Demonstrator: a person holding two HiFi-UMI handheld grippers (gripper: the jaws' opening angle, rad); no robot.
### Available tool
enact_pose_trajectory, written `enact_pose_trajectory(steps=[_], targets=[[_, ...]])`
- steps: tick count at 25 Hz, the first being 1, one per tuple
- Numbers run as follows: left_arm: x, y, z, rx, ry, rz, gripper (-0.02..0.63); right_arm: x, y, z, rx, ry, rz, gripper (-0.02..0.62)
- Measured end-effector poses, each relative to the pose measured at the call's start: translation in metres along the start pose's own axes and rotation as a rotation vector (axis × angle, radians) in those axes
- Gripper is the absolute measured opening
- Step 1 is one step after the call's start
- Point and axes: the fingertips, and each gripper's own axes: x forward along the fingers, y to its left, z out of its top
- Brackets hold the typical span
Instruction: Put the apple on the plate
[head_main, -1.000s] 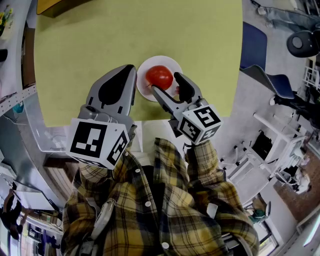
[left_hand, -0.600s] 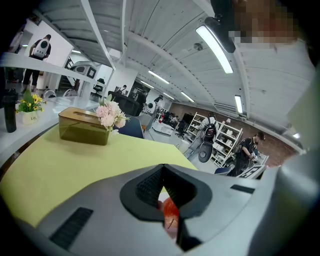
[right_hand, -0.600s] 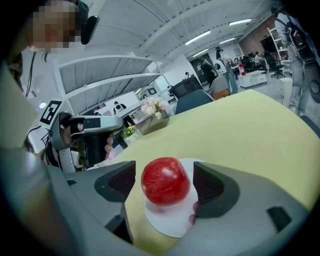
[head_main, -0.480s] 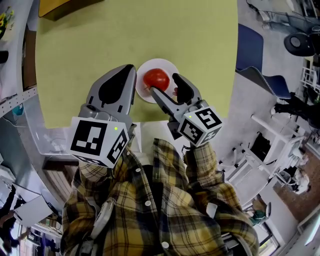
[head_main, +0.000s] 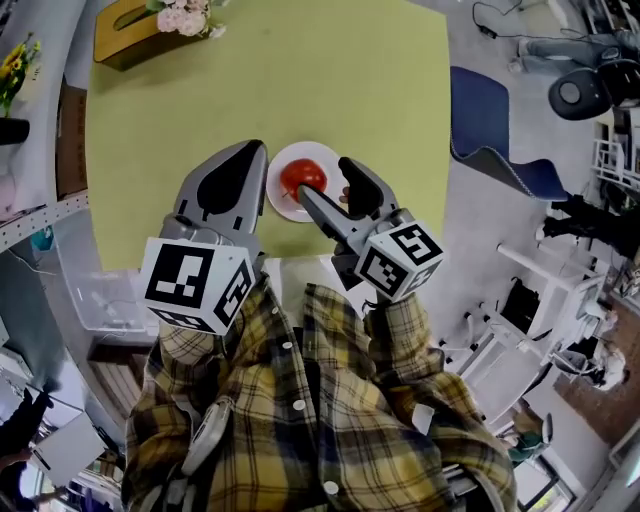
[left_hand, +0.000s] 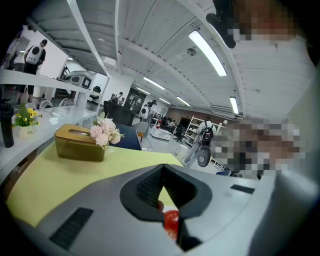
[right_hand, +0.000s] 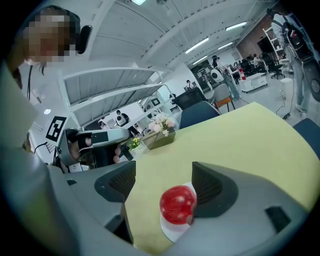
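A red apple (head_main: 303, 176) rests on a small white plate (head_main: 290, 209) near the front edge of the yellow-green table (head_main: 250, 80). My right gripper (head_main: 325, 180) is open, its jaws spread on either side of the apple's near side and not clamped on it. In the right gripper view the apple (right_hand: 177, 204) sits on the plate (right_hand: 172, 231) close to the right-hand pad of that gripper (right_hand: 164, 180). My left gripper (head_main: 245, 152) is just left of the plate, shut and empty. Through its jaws (left_hand: 162, 167) a sliver of apple (left_hand: 171, 221) shows.
A tan tissue box with pink flowers (head_main: 135, 18) stands at the table's far left corner. A blue chair (head_main: 490, 130) is right of the table. Shelving with clear bins (head_main: 90, 290) lies to the left. The person's plaid shirt (head_main: 300, 400) fills the lower view.
The head view has pulled back, so the tissue box now shows at the top. The apple stays on the plate, the right gripper stays open by it, and the left gripper stays shut.
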Motion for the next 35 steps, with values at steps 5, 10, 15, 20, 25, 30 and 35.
enact_pose_trajectory(steps=[5,10,15,20,25,30,35], targets=[[-0.006,-0.018,0.026,0.036,-0.034,-0.009,0.006,-0.016,0.018,0.029,-0.033,-0.037,0.029,0.336],[-0.018,-0.036,0.052,0.08,-0.071,-0.022,0.006,-0.036,0.047,0.061,-0.101,-0.079,0.07,0.313],[-0.026,-0.049,0.07,0.112,-0.098,-0.042,0.005,-0.051,0.075,0.096,-0.157,-0.146,0.096,0.268],[-0.034,-0.067,0.085,0.149,-0.124,-0.059,0.005,-0.074,0.104,0.126,-0.204,-0.208,0.15,0.228],[-0.042,-0.079,0.095,0.17,-0.147,-0.064,0.006,-0.098,0.119,0.149,-0.242,-0.28,0.15,0.168],[-0.045,-0.084,0.095,0.18,-0.157,-0.065,0.005,-0.111,0.12,0.158,-0.269,-0.325,0.117,0.072],[-0.045,-0.088,0.094,0.182,-0.156,-0.065,0.005,-0.114,0.116,0.161,-0.249,-0.339,0.106,0.014]])
